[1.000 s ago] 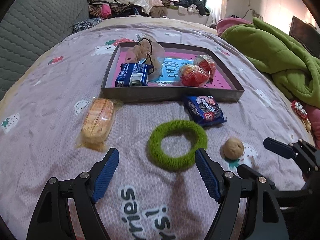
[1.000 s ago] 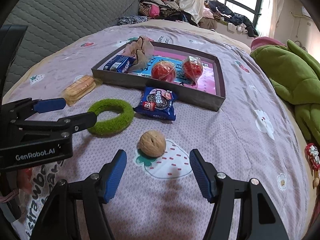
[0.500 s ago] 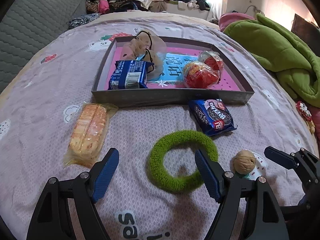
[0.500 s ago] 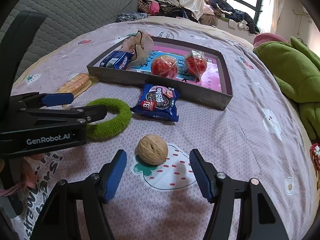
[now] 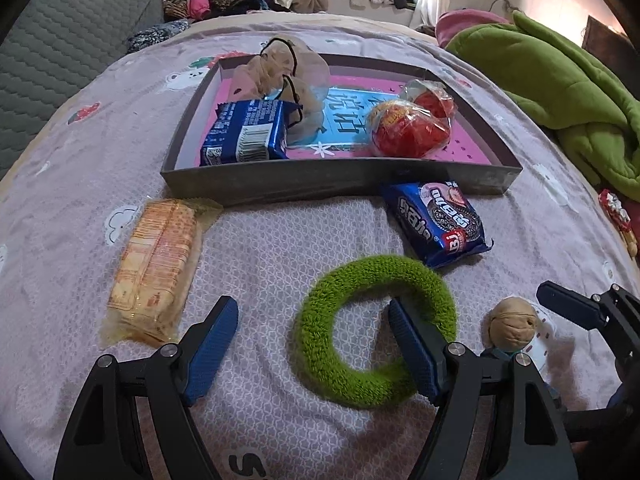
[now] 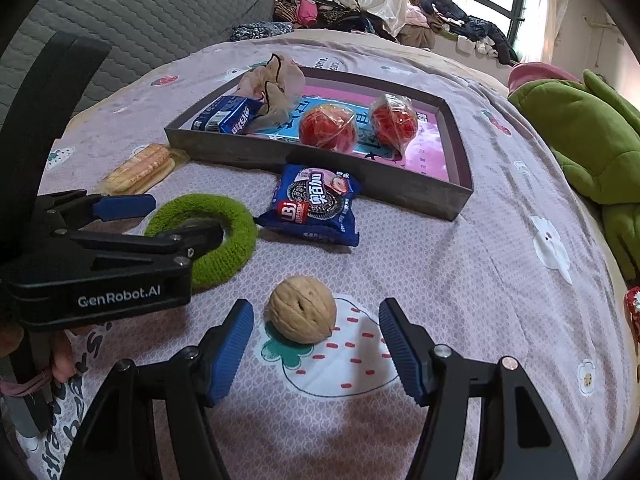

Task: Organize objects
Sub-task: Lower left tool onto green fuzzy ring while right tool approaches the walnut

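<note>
Left wrist view
- Left gripper (image 5: 312,344): jaws spread wide, nothing gripped; right finger set inside the hole of the ring, left finger outside it over bare cover.
- Green fuzzy ring (image 5: 320,320): flat on the bed cover, near band between the two fingers, no pad pressing on it.
- Walnut (image 5: 513,327): on the cover just right of the ring, apart from it.
- Oreo packet (image 5: 436,222): flat on the cover between ring and tray wall, corner close to the ring.
- Wafer pack (image 5: 154,268): clear wrapper, on the cover left of the ring, near the tray's front left corner.
- Grey tray (image 5: 320,180): holds a blue biscuit box (image 5: 246,136), a beige scrunchie (image 5: 280,76) and two red wrapped balls (image 5: 408,128).
- Green blanket (image 5: 560,92): bunched at the right edge of the bed.

Right wrist view
- Right gripper (image 6: 316,346): jaws about half apart, empty; fingers either side of the walnut (image 6: 302,314), gaps on both sides, no contact.
- Left gripper (image 6: 182,220): seen from the side, one finger over the ring's hole, the other beyond its outer edge.
- Green fuzzy ring (image 6: 228,240): left of the walnut, apart from it.
- Oreo packet (image 6: 314,204): just before the tray's front wall (image 6: 360,180).
- Bed cover (image 6: 460,280): lilac, strawberry print under the walnut.
</note>
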Available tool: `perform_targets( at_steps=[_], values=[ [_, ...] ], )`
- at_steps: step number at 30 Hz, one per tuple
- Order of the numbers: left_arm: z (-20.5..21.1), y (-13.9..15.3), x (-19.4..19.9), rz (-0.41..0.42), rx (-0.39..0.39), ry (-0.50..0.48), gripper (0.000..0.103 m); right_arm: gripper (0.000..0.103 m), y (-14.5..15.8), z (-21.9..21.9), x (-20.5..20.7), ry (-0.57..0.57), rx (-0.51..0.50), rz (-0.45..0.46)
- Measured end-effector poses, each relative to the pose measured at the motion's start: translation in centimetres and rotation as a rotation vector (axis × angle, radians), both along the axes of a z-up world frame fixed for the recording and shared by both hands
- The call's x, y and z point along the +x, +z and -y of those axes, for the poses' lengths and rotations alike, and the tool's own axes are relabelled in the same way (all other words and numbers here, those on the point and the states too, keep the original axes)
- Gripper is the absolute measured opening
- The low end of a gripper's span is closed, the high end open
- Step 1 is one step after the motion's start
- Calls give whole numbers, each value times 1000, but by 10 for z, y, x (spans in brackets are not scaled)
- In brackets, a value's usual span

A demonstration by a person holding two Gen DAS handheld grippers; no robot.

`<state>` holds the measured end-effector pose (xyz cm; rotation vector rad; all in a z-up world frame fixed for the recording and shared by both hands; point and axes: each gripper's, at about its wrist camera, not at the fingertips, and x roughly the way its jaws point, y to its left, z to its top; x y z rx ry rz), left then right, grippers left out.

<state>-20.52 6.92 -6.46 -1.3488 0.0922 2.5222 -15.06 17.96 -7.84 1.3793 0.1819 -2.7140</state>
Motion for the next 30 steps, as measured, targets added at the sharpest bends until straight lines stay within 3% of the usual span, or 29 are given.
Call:
perform_targets(
  at_steps=[8, 12, 17, 19, 21, 24, 30],
  values=[
    [-3, -3, -2, 8, 12, -17, 68, 61, -3, -1, -5, 5, -12, -5],
    [-4, -3, -2, 15, 23, -30, 55, 49, -4, 4, -5, 24, -14, -11],
    [-3, -5, -3, 28, 35, -34, 46, 34, -5, 8, -6, 42, -26, -5],
    [-3, -5, -4, 29, 40, -33, 38, 34, -5, 10, -6, 44, -23, -5],
    [-1, -5, -6, 34, 49, -29, 24, 34, -5, 10, -7, 43, -24, -7],
    [1, -6, -6, 38, 55, -22, 12, 34, -5, 9, -5, 41, -37, -10],
    [3, -3, 0, 21, 62, -24, 11, 34, -4, 10, 0, 46, -51, -13]
  ],
)
